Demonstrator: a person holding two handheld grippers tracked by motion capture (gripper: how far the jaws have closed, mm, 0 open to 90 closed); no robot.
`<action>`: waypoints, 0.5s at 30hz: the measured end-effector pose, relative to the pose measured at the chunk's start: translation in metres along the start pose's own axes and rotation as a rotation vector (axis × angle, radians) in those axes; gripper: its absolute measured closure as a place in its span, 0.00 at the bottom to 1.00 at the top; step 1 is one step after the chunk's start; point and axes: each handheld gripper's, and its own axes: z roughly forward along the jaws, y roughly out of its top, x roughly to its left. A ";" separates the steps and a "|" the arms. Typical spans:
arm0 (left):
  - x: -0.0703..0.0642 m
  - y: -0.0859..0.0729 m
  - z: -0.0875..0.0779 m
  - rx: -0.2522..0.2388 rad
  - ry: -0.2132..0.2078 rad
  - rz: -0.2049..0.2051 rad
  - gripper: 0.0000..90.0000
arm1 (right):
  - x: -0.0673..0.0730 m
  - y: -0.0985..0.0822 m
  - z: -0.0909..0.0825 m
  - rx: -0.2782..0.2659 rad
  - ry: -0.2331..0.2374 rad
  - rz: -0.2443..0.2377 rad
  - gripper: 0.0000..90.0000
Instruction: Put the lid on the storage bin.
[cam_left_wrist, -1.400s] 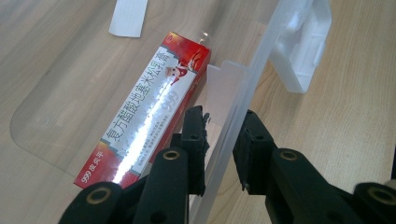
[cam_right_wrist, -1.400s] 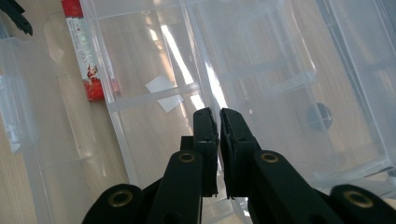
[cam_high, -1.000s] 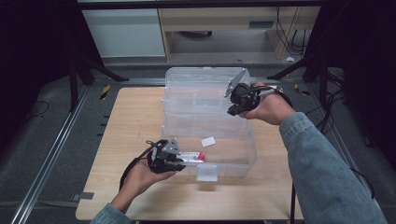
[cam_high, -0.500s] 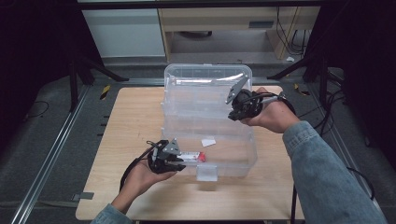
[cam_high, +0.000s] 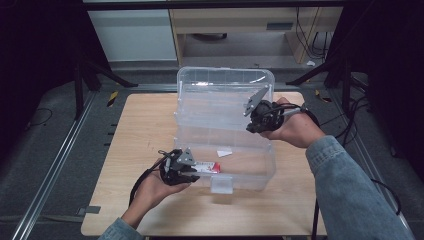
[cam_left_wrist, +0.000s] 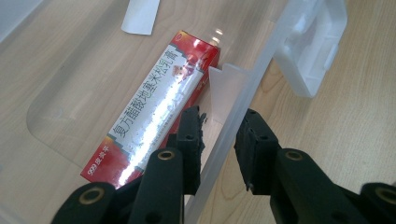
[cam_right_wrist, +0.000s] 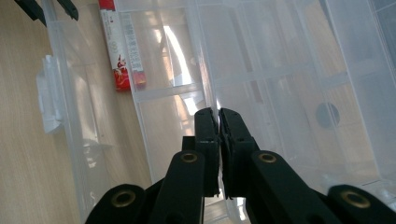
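Note:
A clear plastic box stands on the wooden table with its lid raised at the back. A red and silver carton lies flat inside, against the front wall. My left gripper is open, its jaws astride that wall, one inside by the carton and one outside. In the high view this left gripper sits at the box's front left. My right gripper is shut on the lid's right edge, and the high view shows this right gripper there too.
A white paper slip lies on the box floor. The box's latch tab juts from the front wall toward the table's near edge. Bare table lies left of the box. Stand legs and cables flank the table.
My right gripper has come slightly nearer and lower with the lid's edge, and the lid has tilted with it. My left gripper has stayed at the front wall.

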 end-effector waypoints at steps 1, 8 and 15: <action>0.000 0.001 0.001 -0.001 0.001 -0.001 0.79 | -0.002 0.000 0.001 0.002 0.002 0.001 0.96; 0.008 0.012 0.010 -0.007 0.030 -0.019 0.80 | -0.025 0.004 0.009 0.017 -0.007 0.029 0.94; 0.012 0.014 0.011 -0.007 0.030 -0.025 0.79 | -0.028 0.005 0.009 0.014 0.002 0.015 0.95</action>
